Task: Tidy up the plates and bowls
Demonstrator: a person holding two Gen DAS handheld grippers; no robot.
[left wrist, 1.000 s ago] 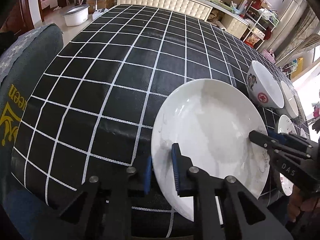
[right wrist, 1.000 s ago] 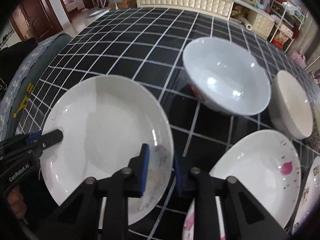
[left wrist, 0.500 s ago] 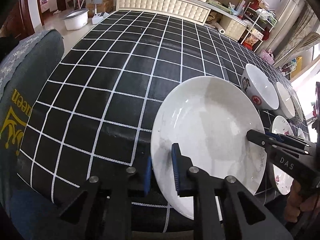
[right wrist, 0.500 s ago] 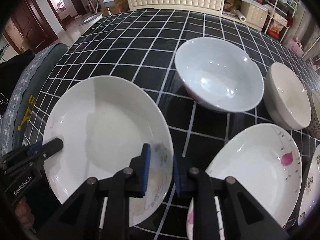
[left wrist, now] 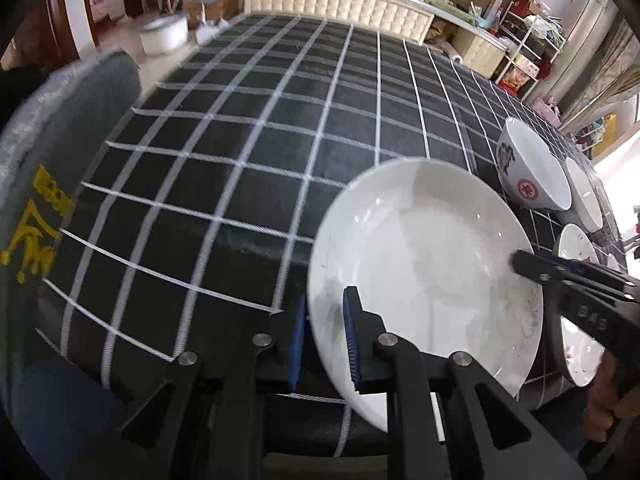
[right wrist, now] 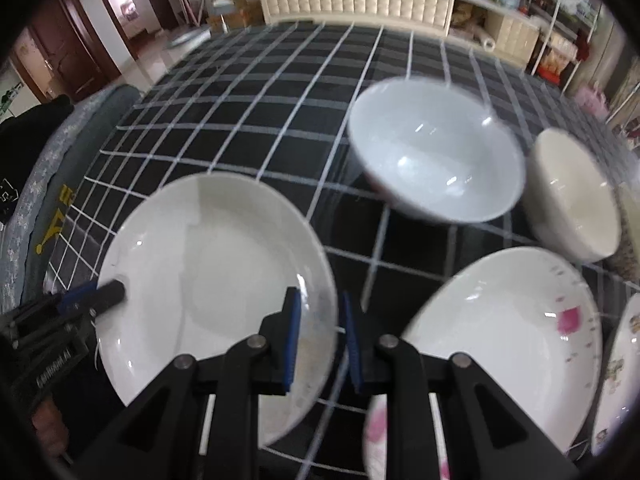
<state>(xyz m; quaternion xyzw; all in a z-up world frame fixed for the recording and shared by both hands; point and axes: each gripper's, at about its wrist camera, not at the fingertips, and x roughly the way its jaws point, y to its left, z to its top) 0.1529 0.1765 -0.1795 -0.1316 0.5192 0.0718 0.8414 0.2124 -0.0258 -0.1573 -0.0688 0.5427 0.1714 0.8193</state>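
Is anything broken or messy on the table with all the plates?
Nothing looks broken or spilled. The one odd thing is the plain white plate: both claws, left claw and right claw, pinch its rim on opposite sides. Faint grey smudges show near the right claw; dirt or pattern, I cannot tell.

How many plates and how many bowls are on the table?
Plates: 3 (plain plate, pink-flowered plate, edge plate partly cut off at the right)
Bowls: 2 (white bowl, cream bowl)
Total: 5
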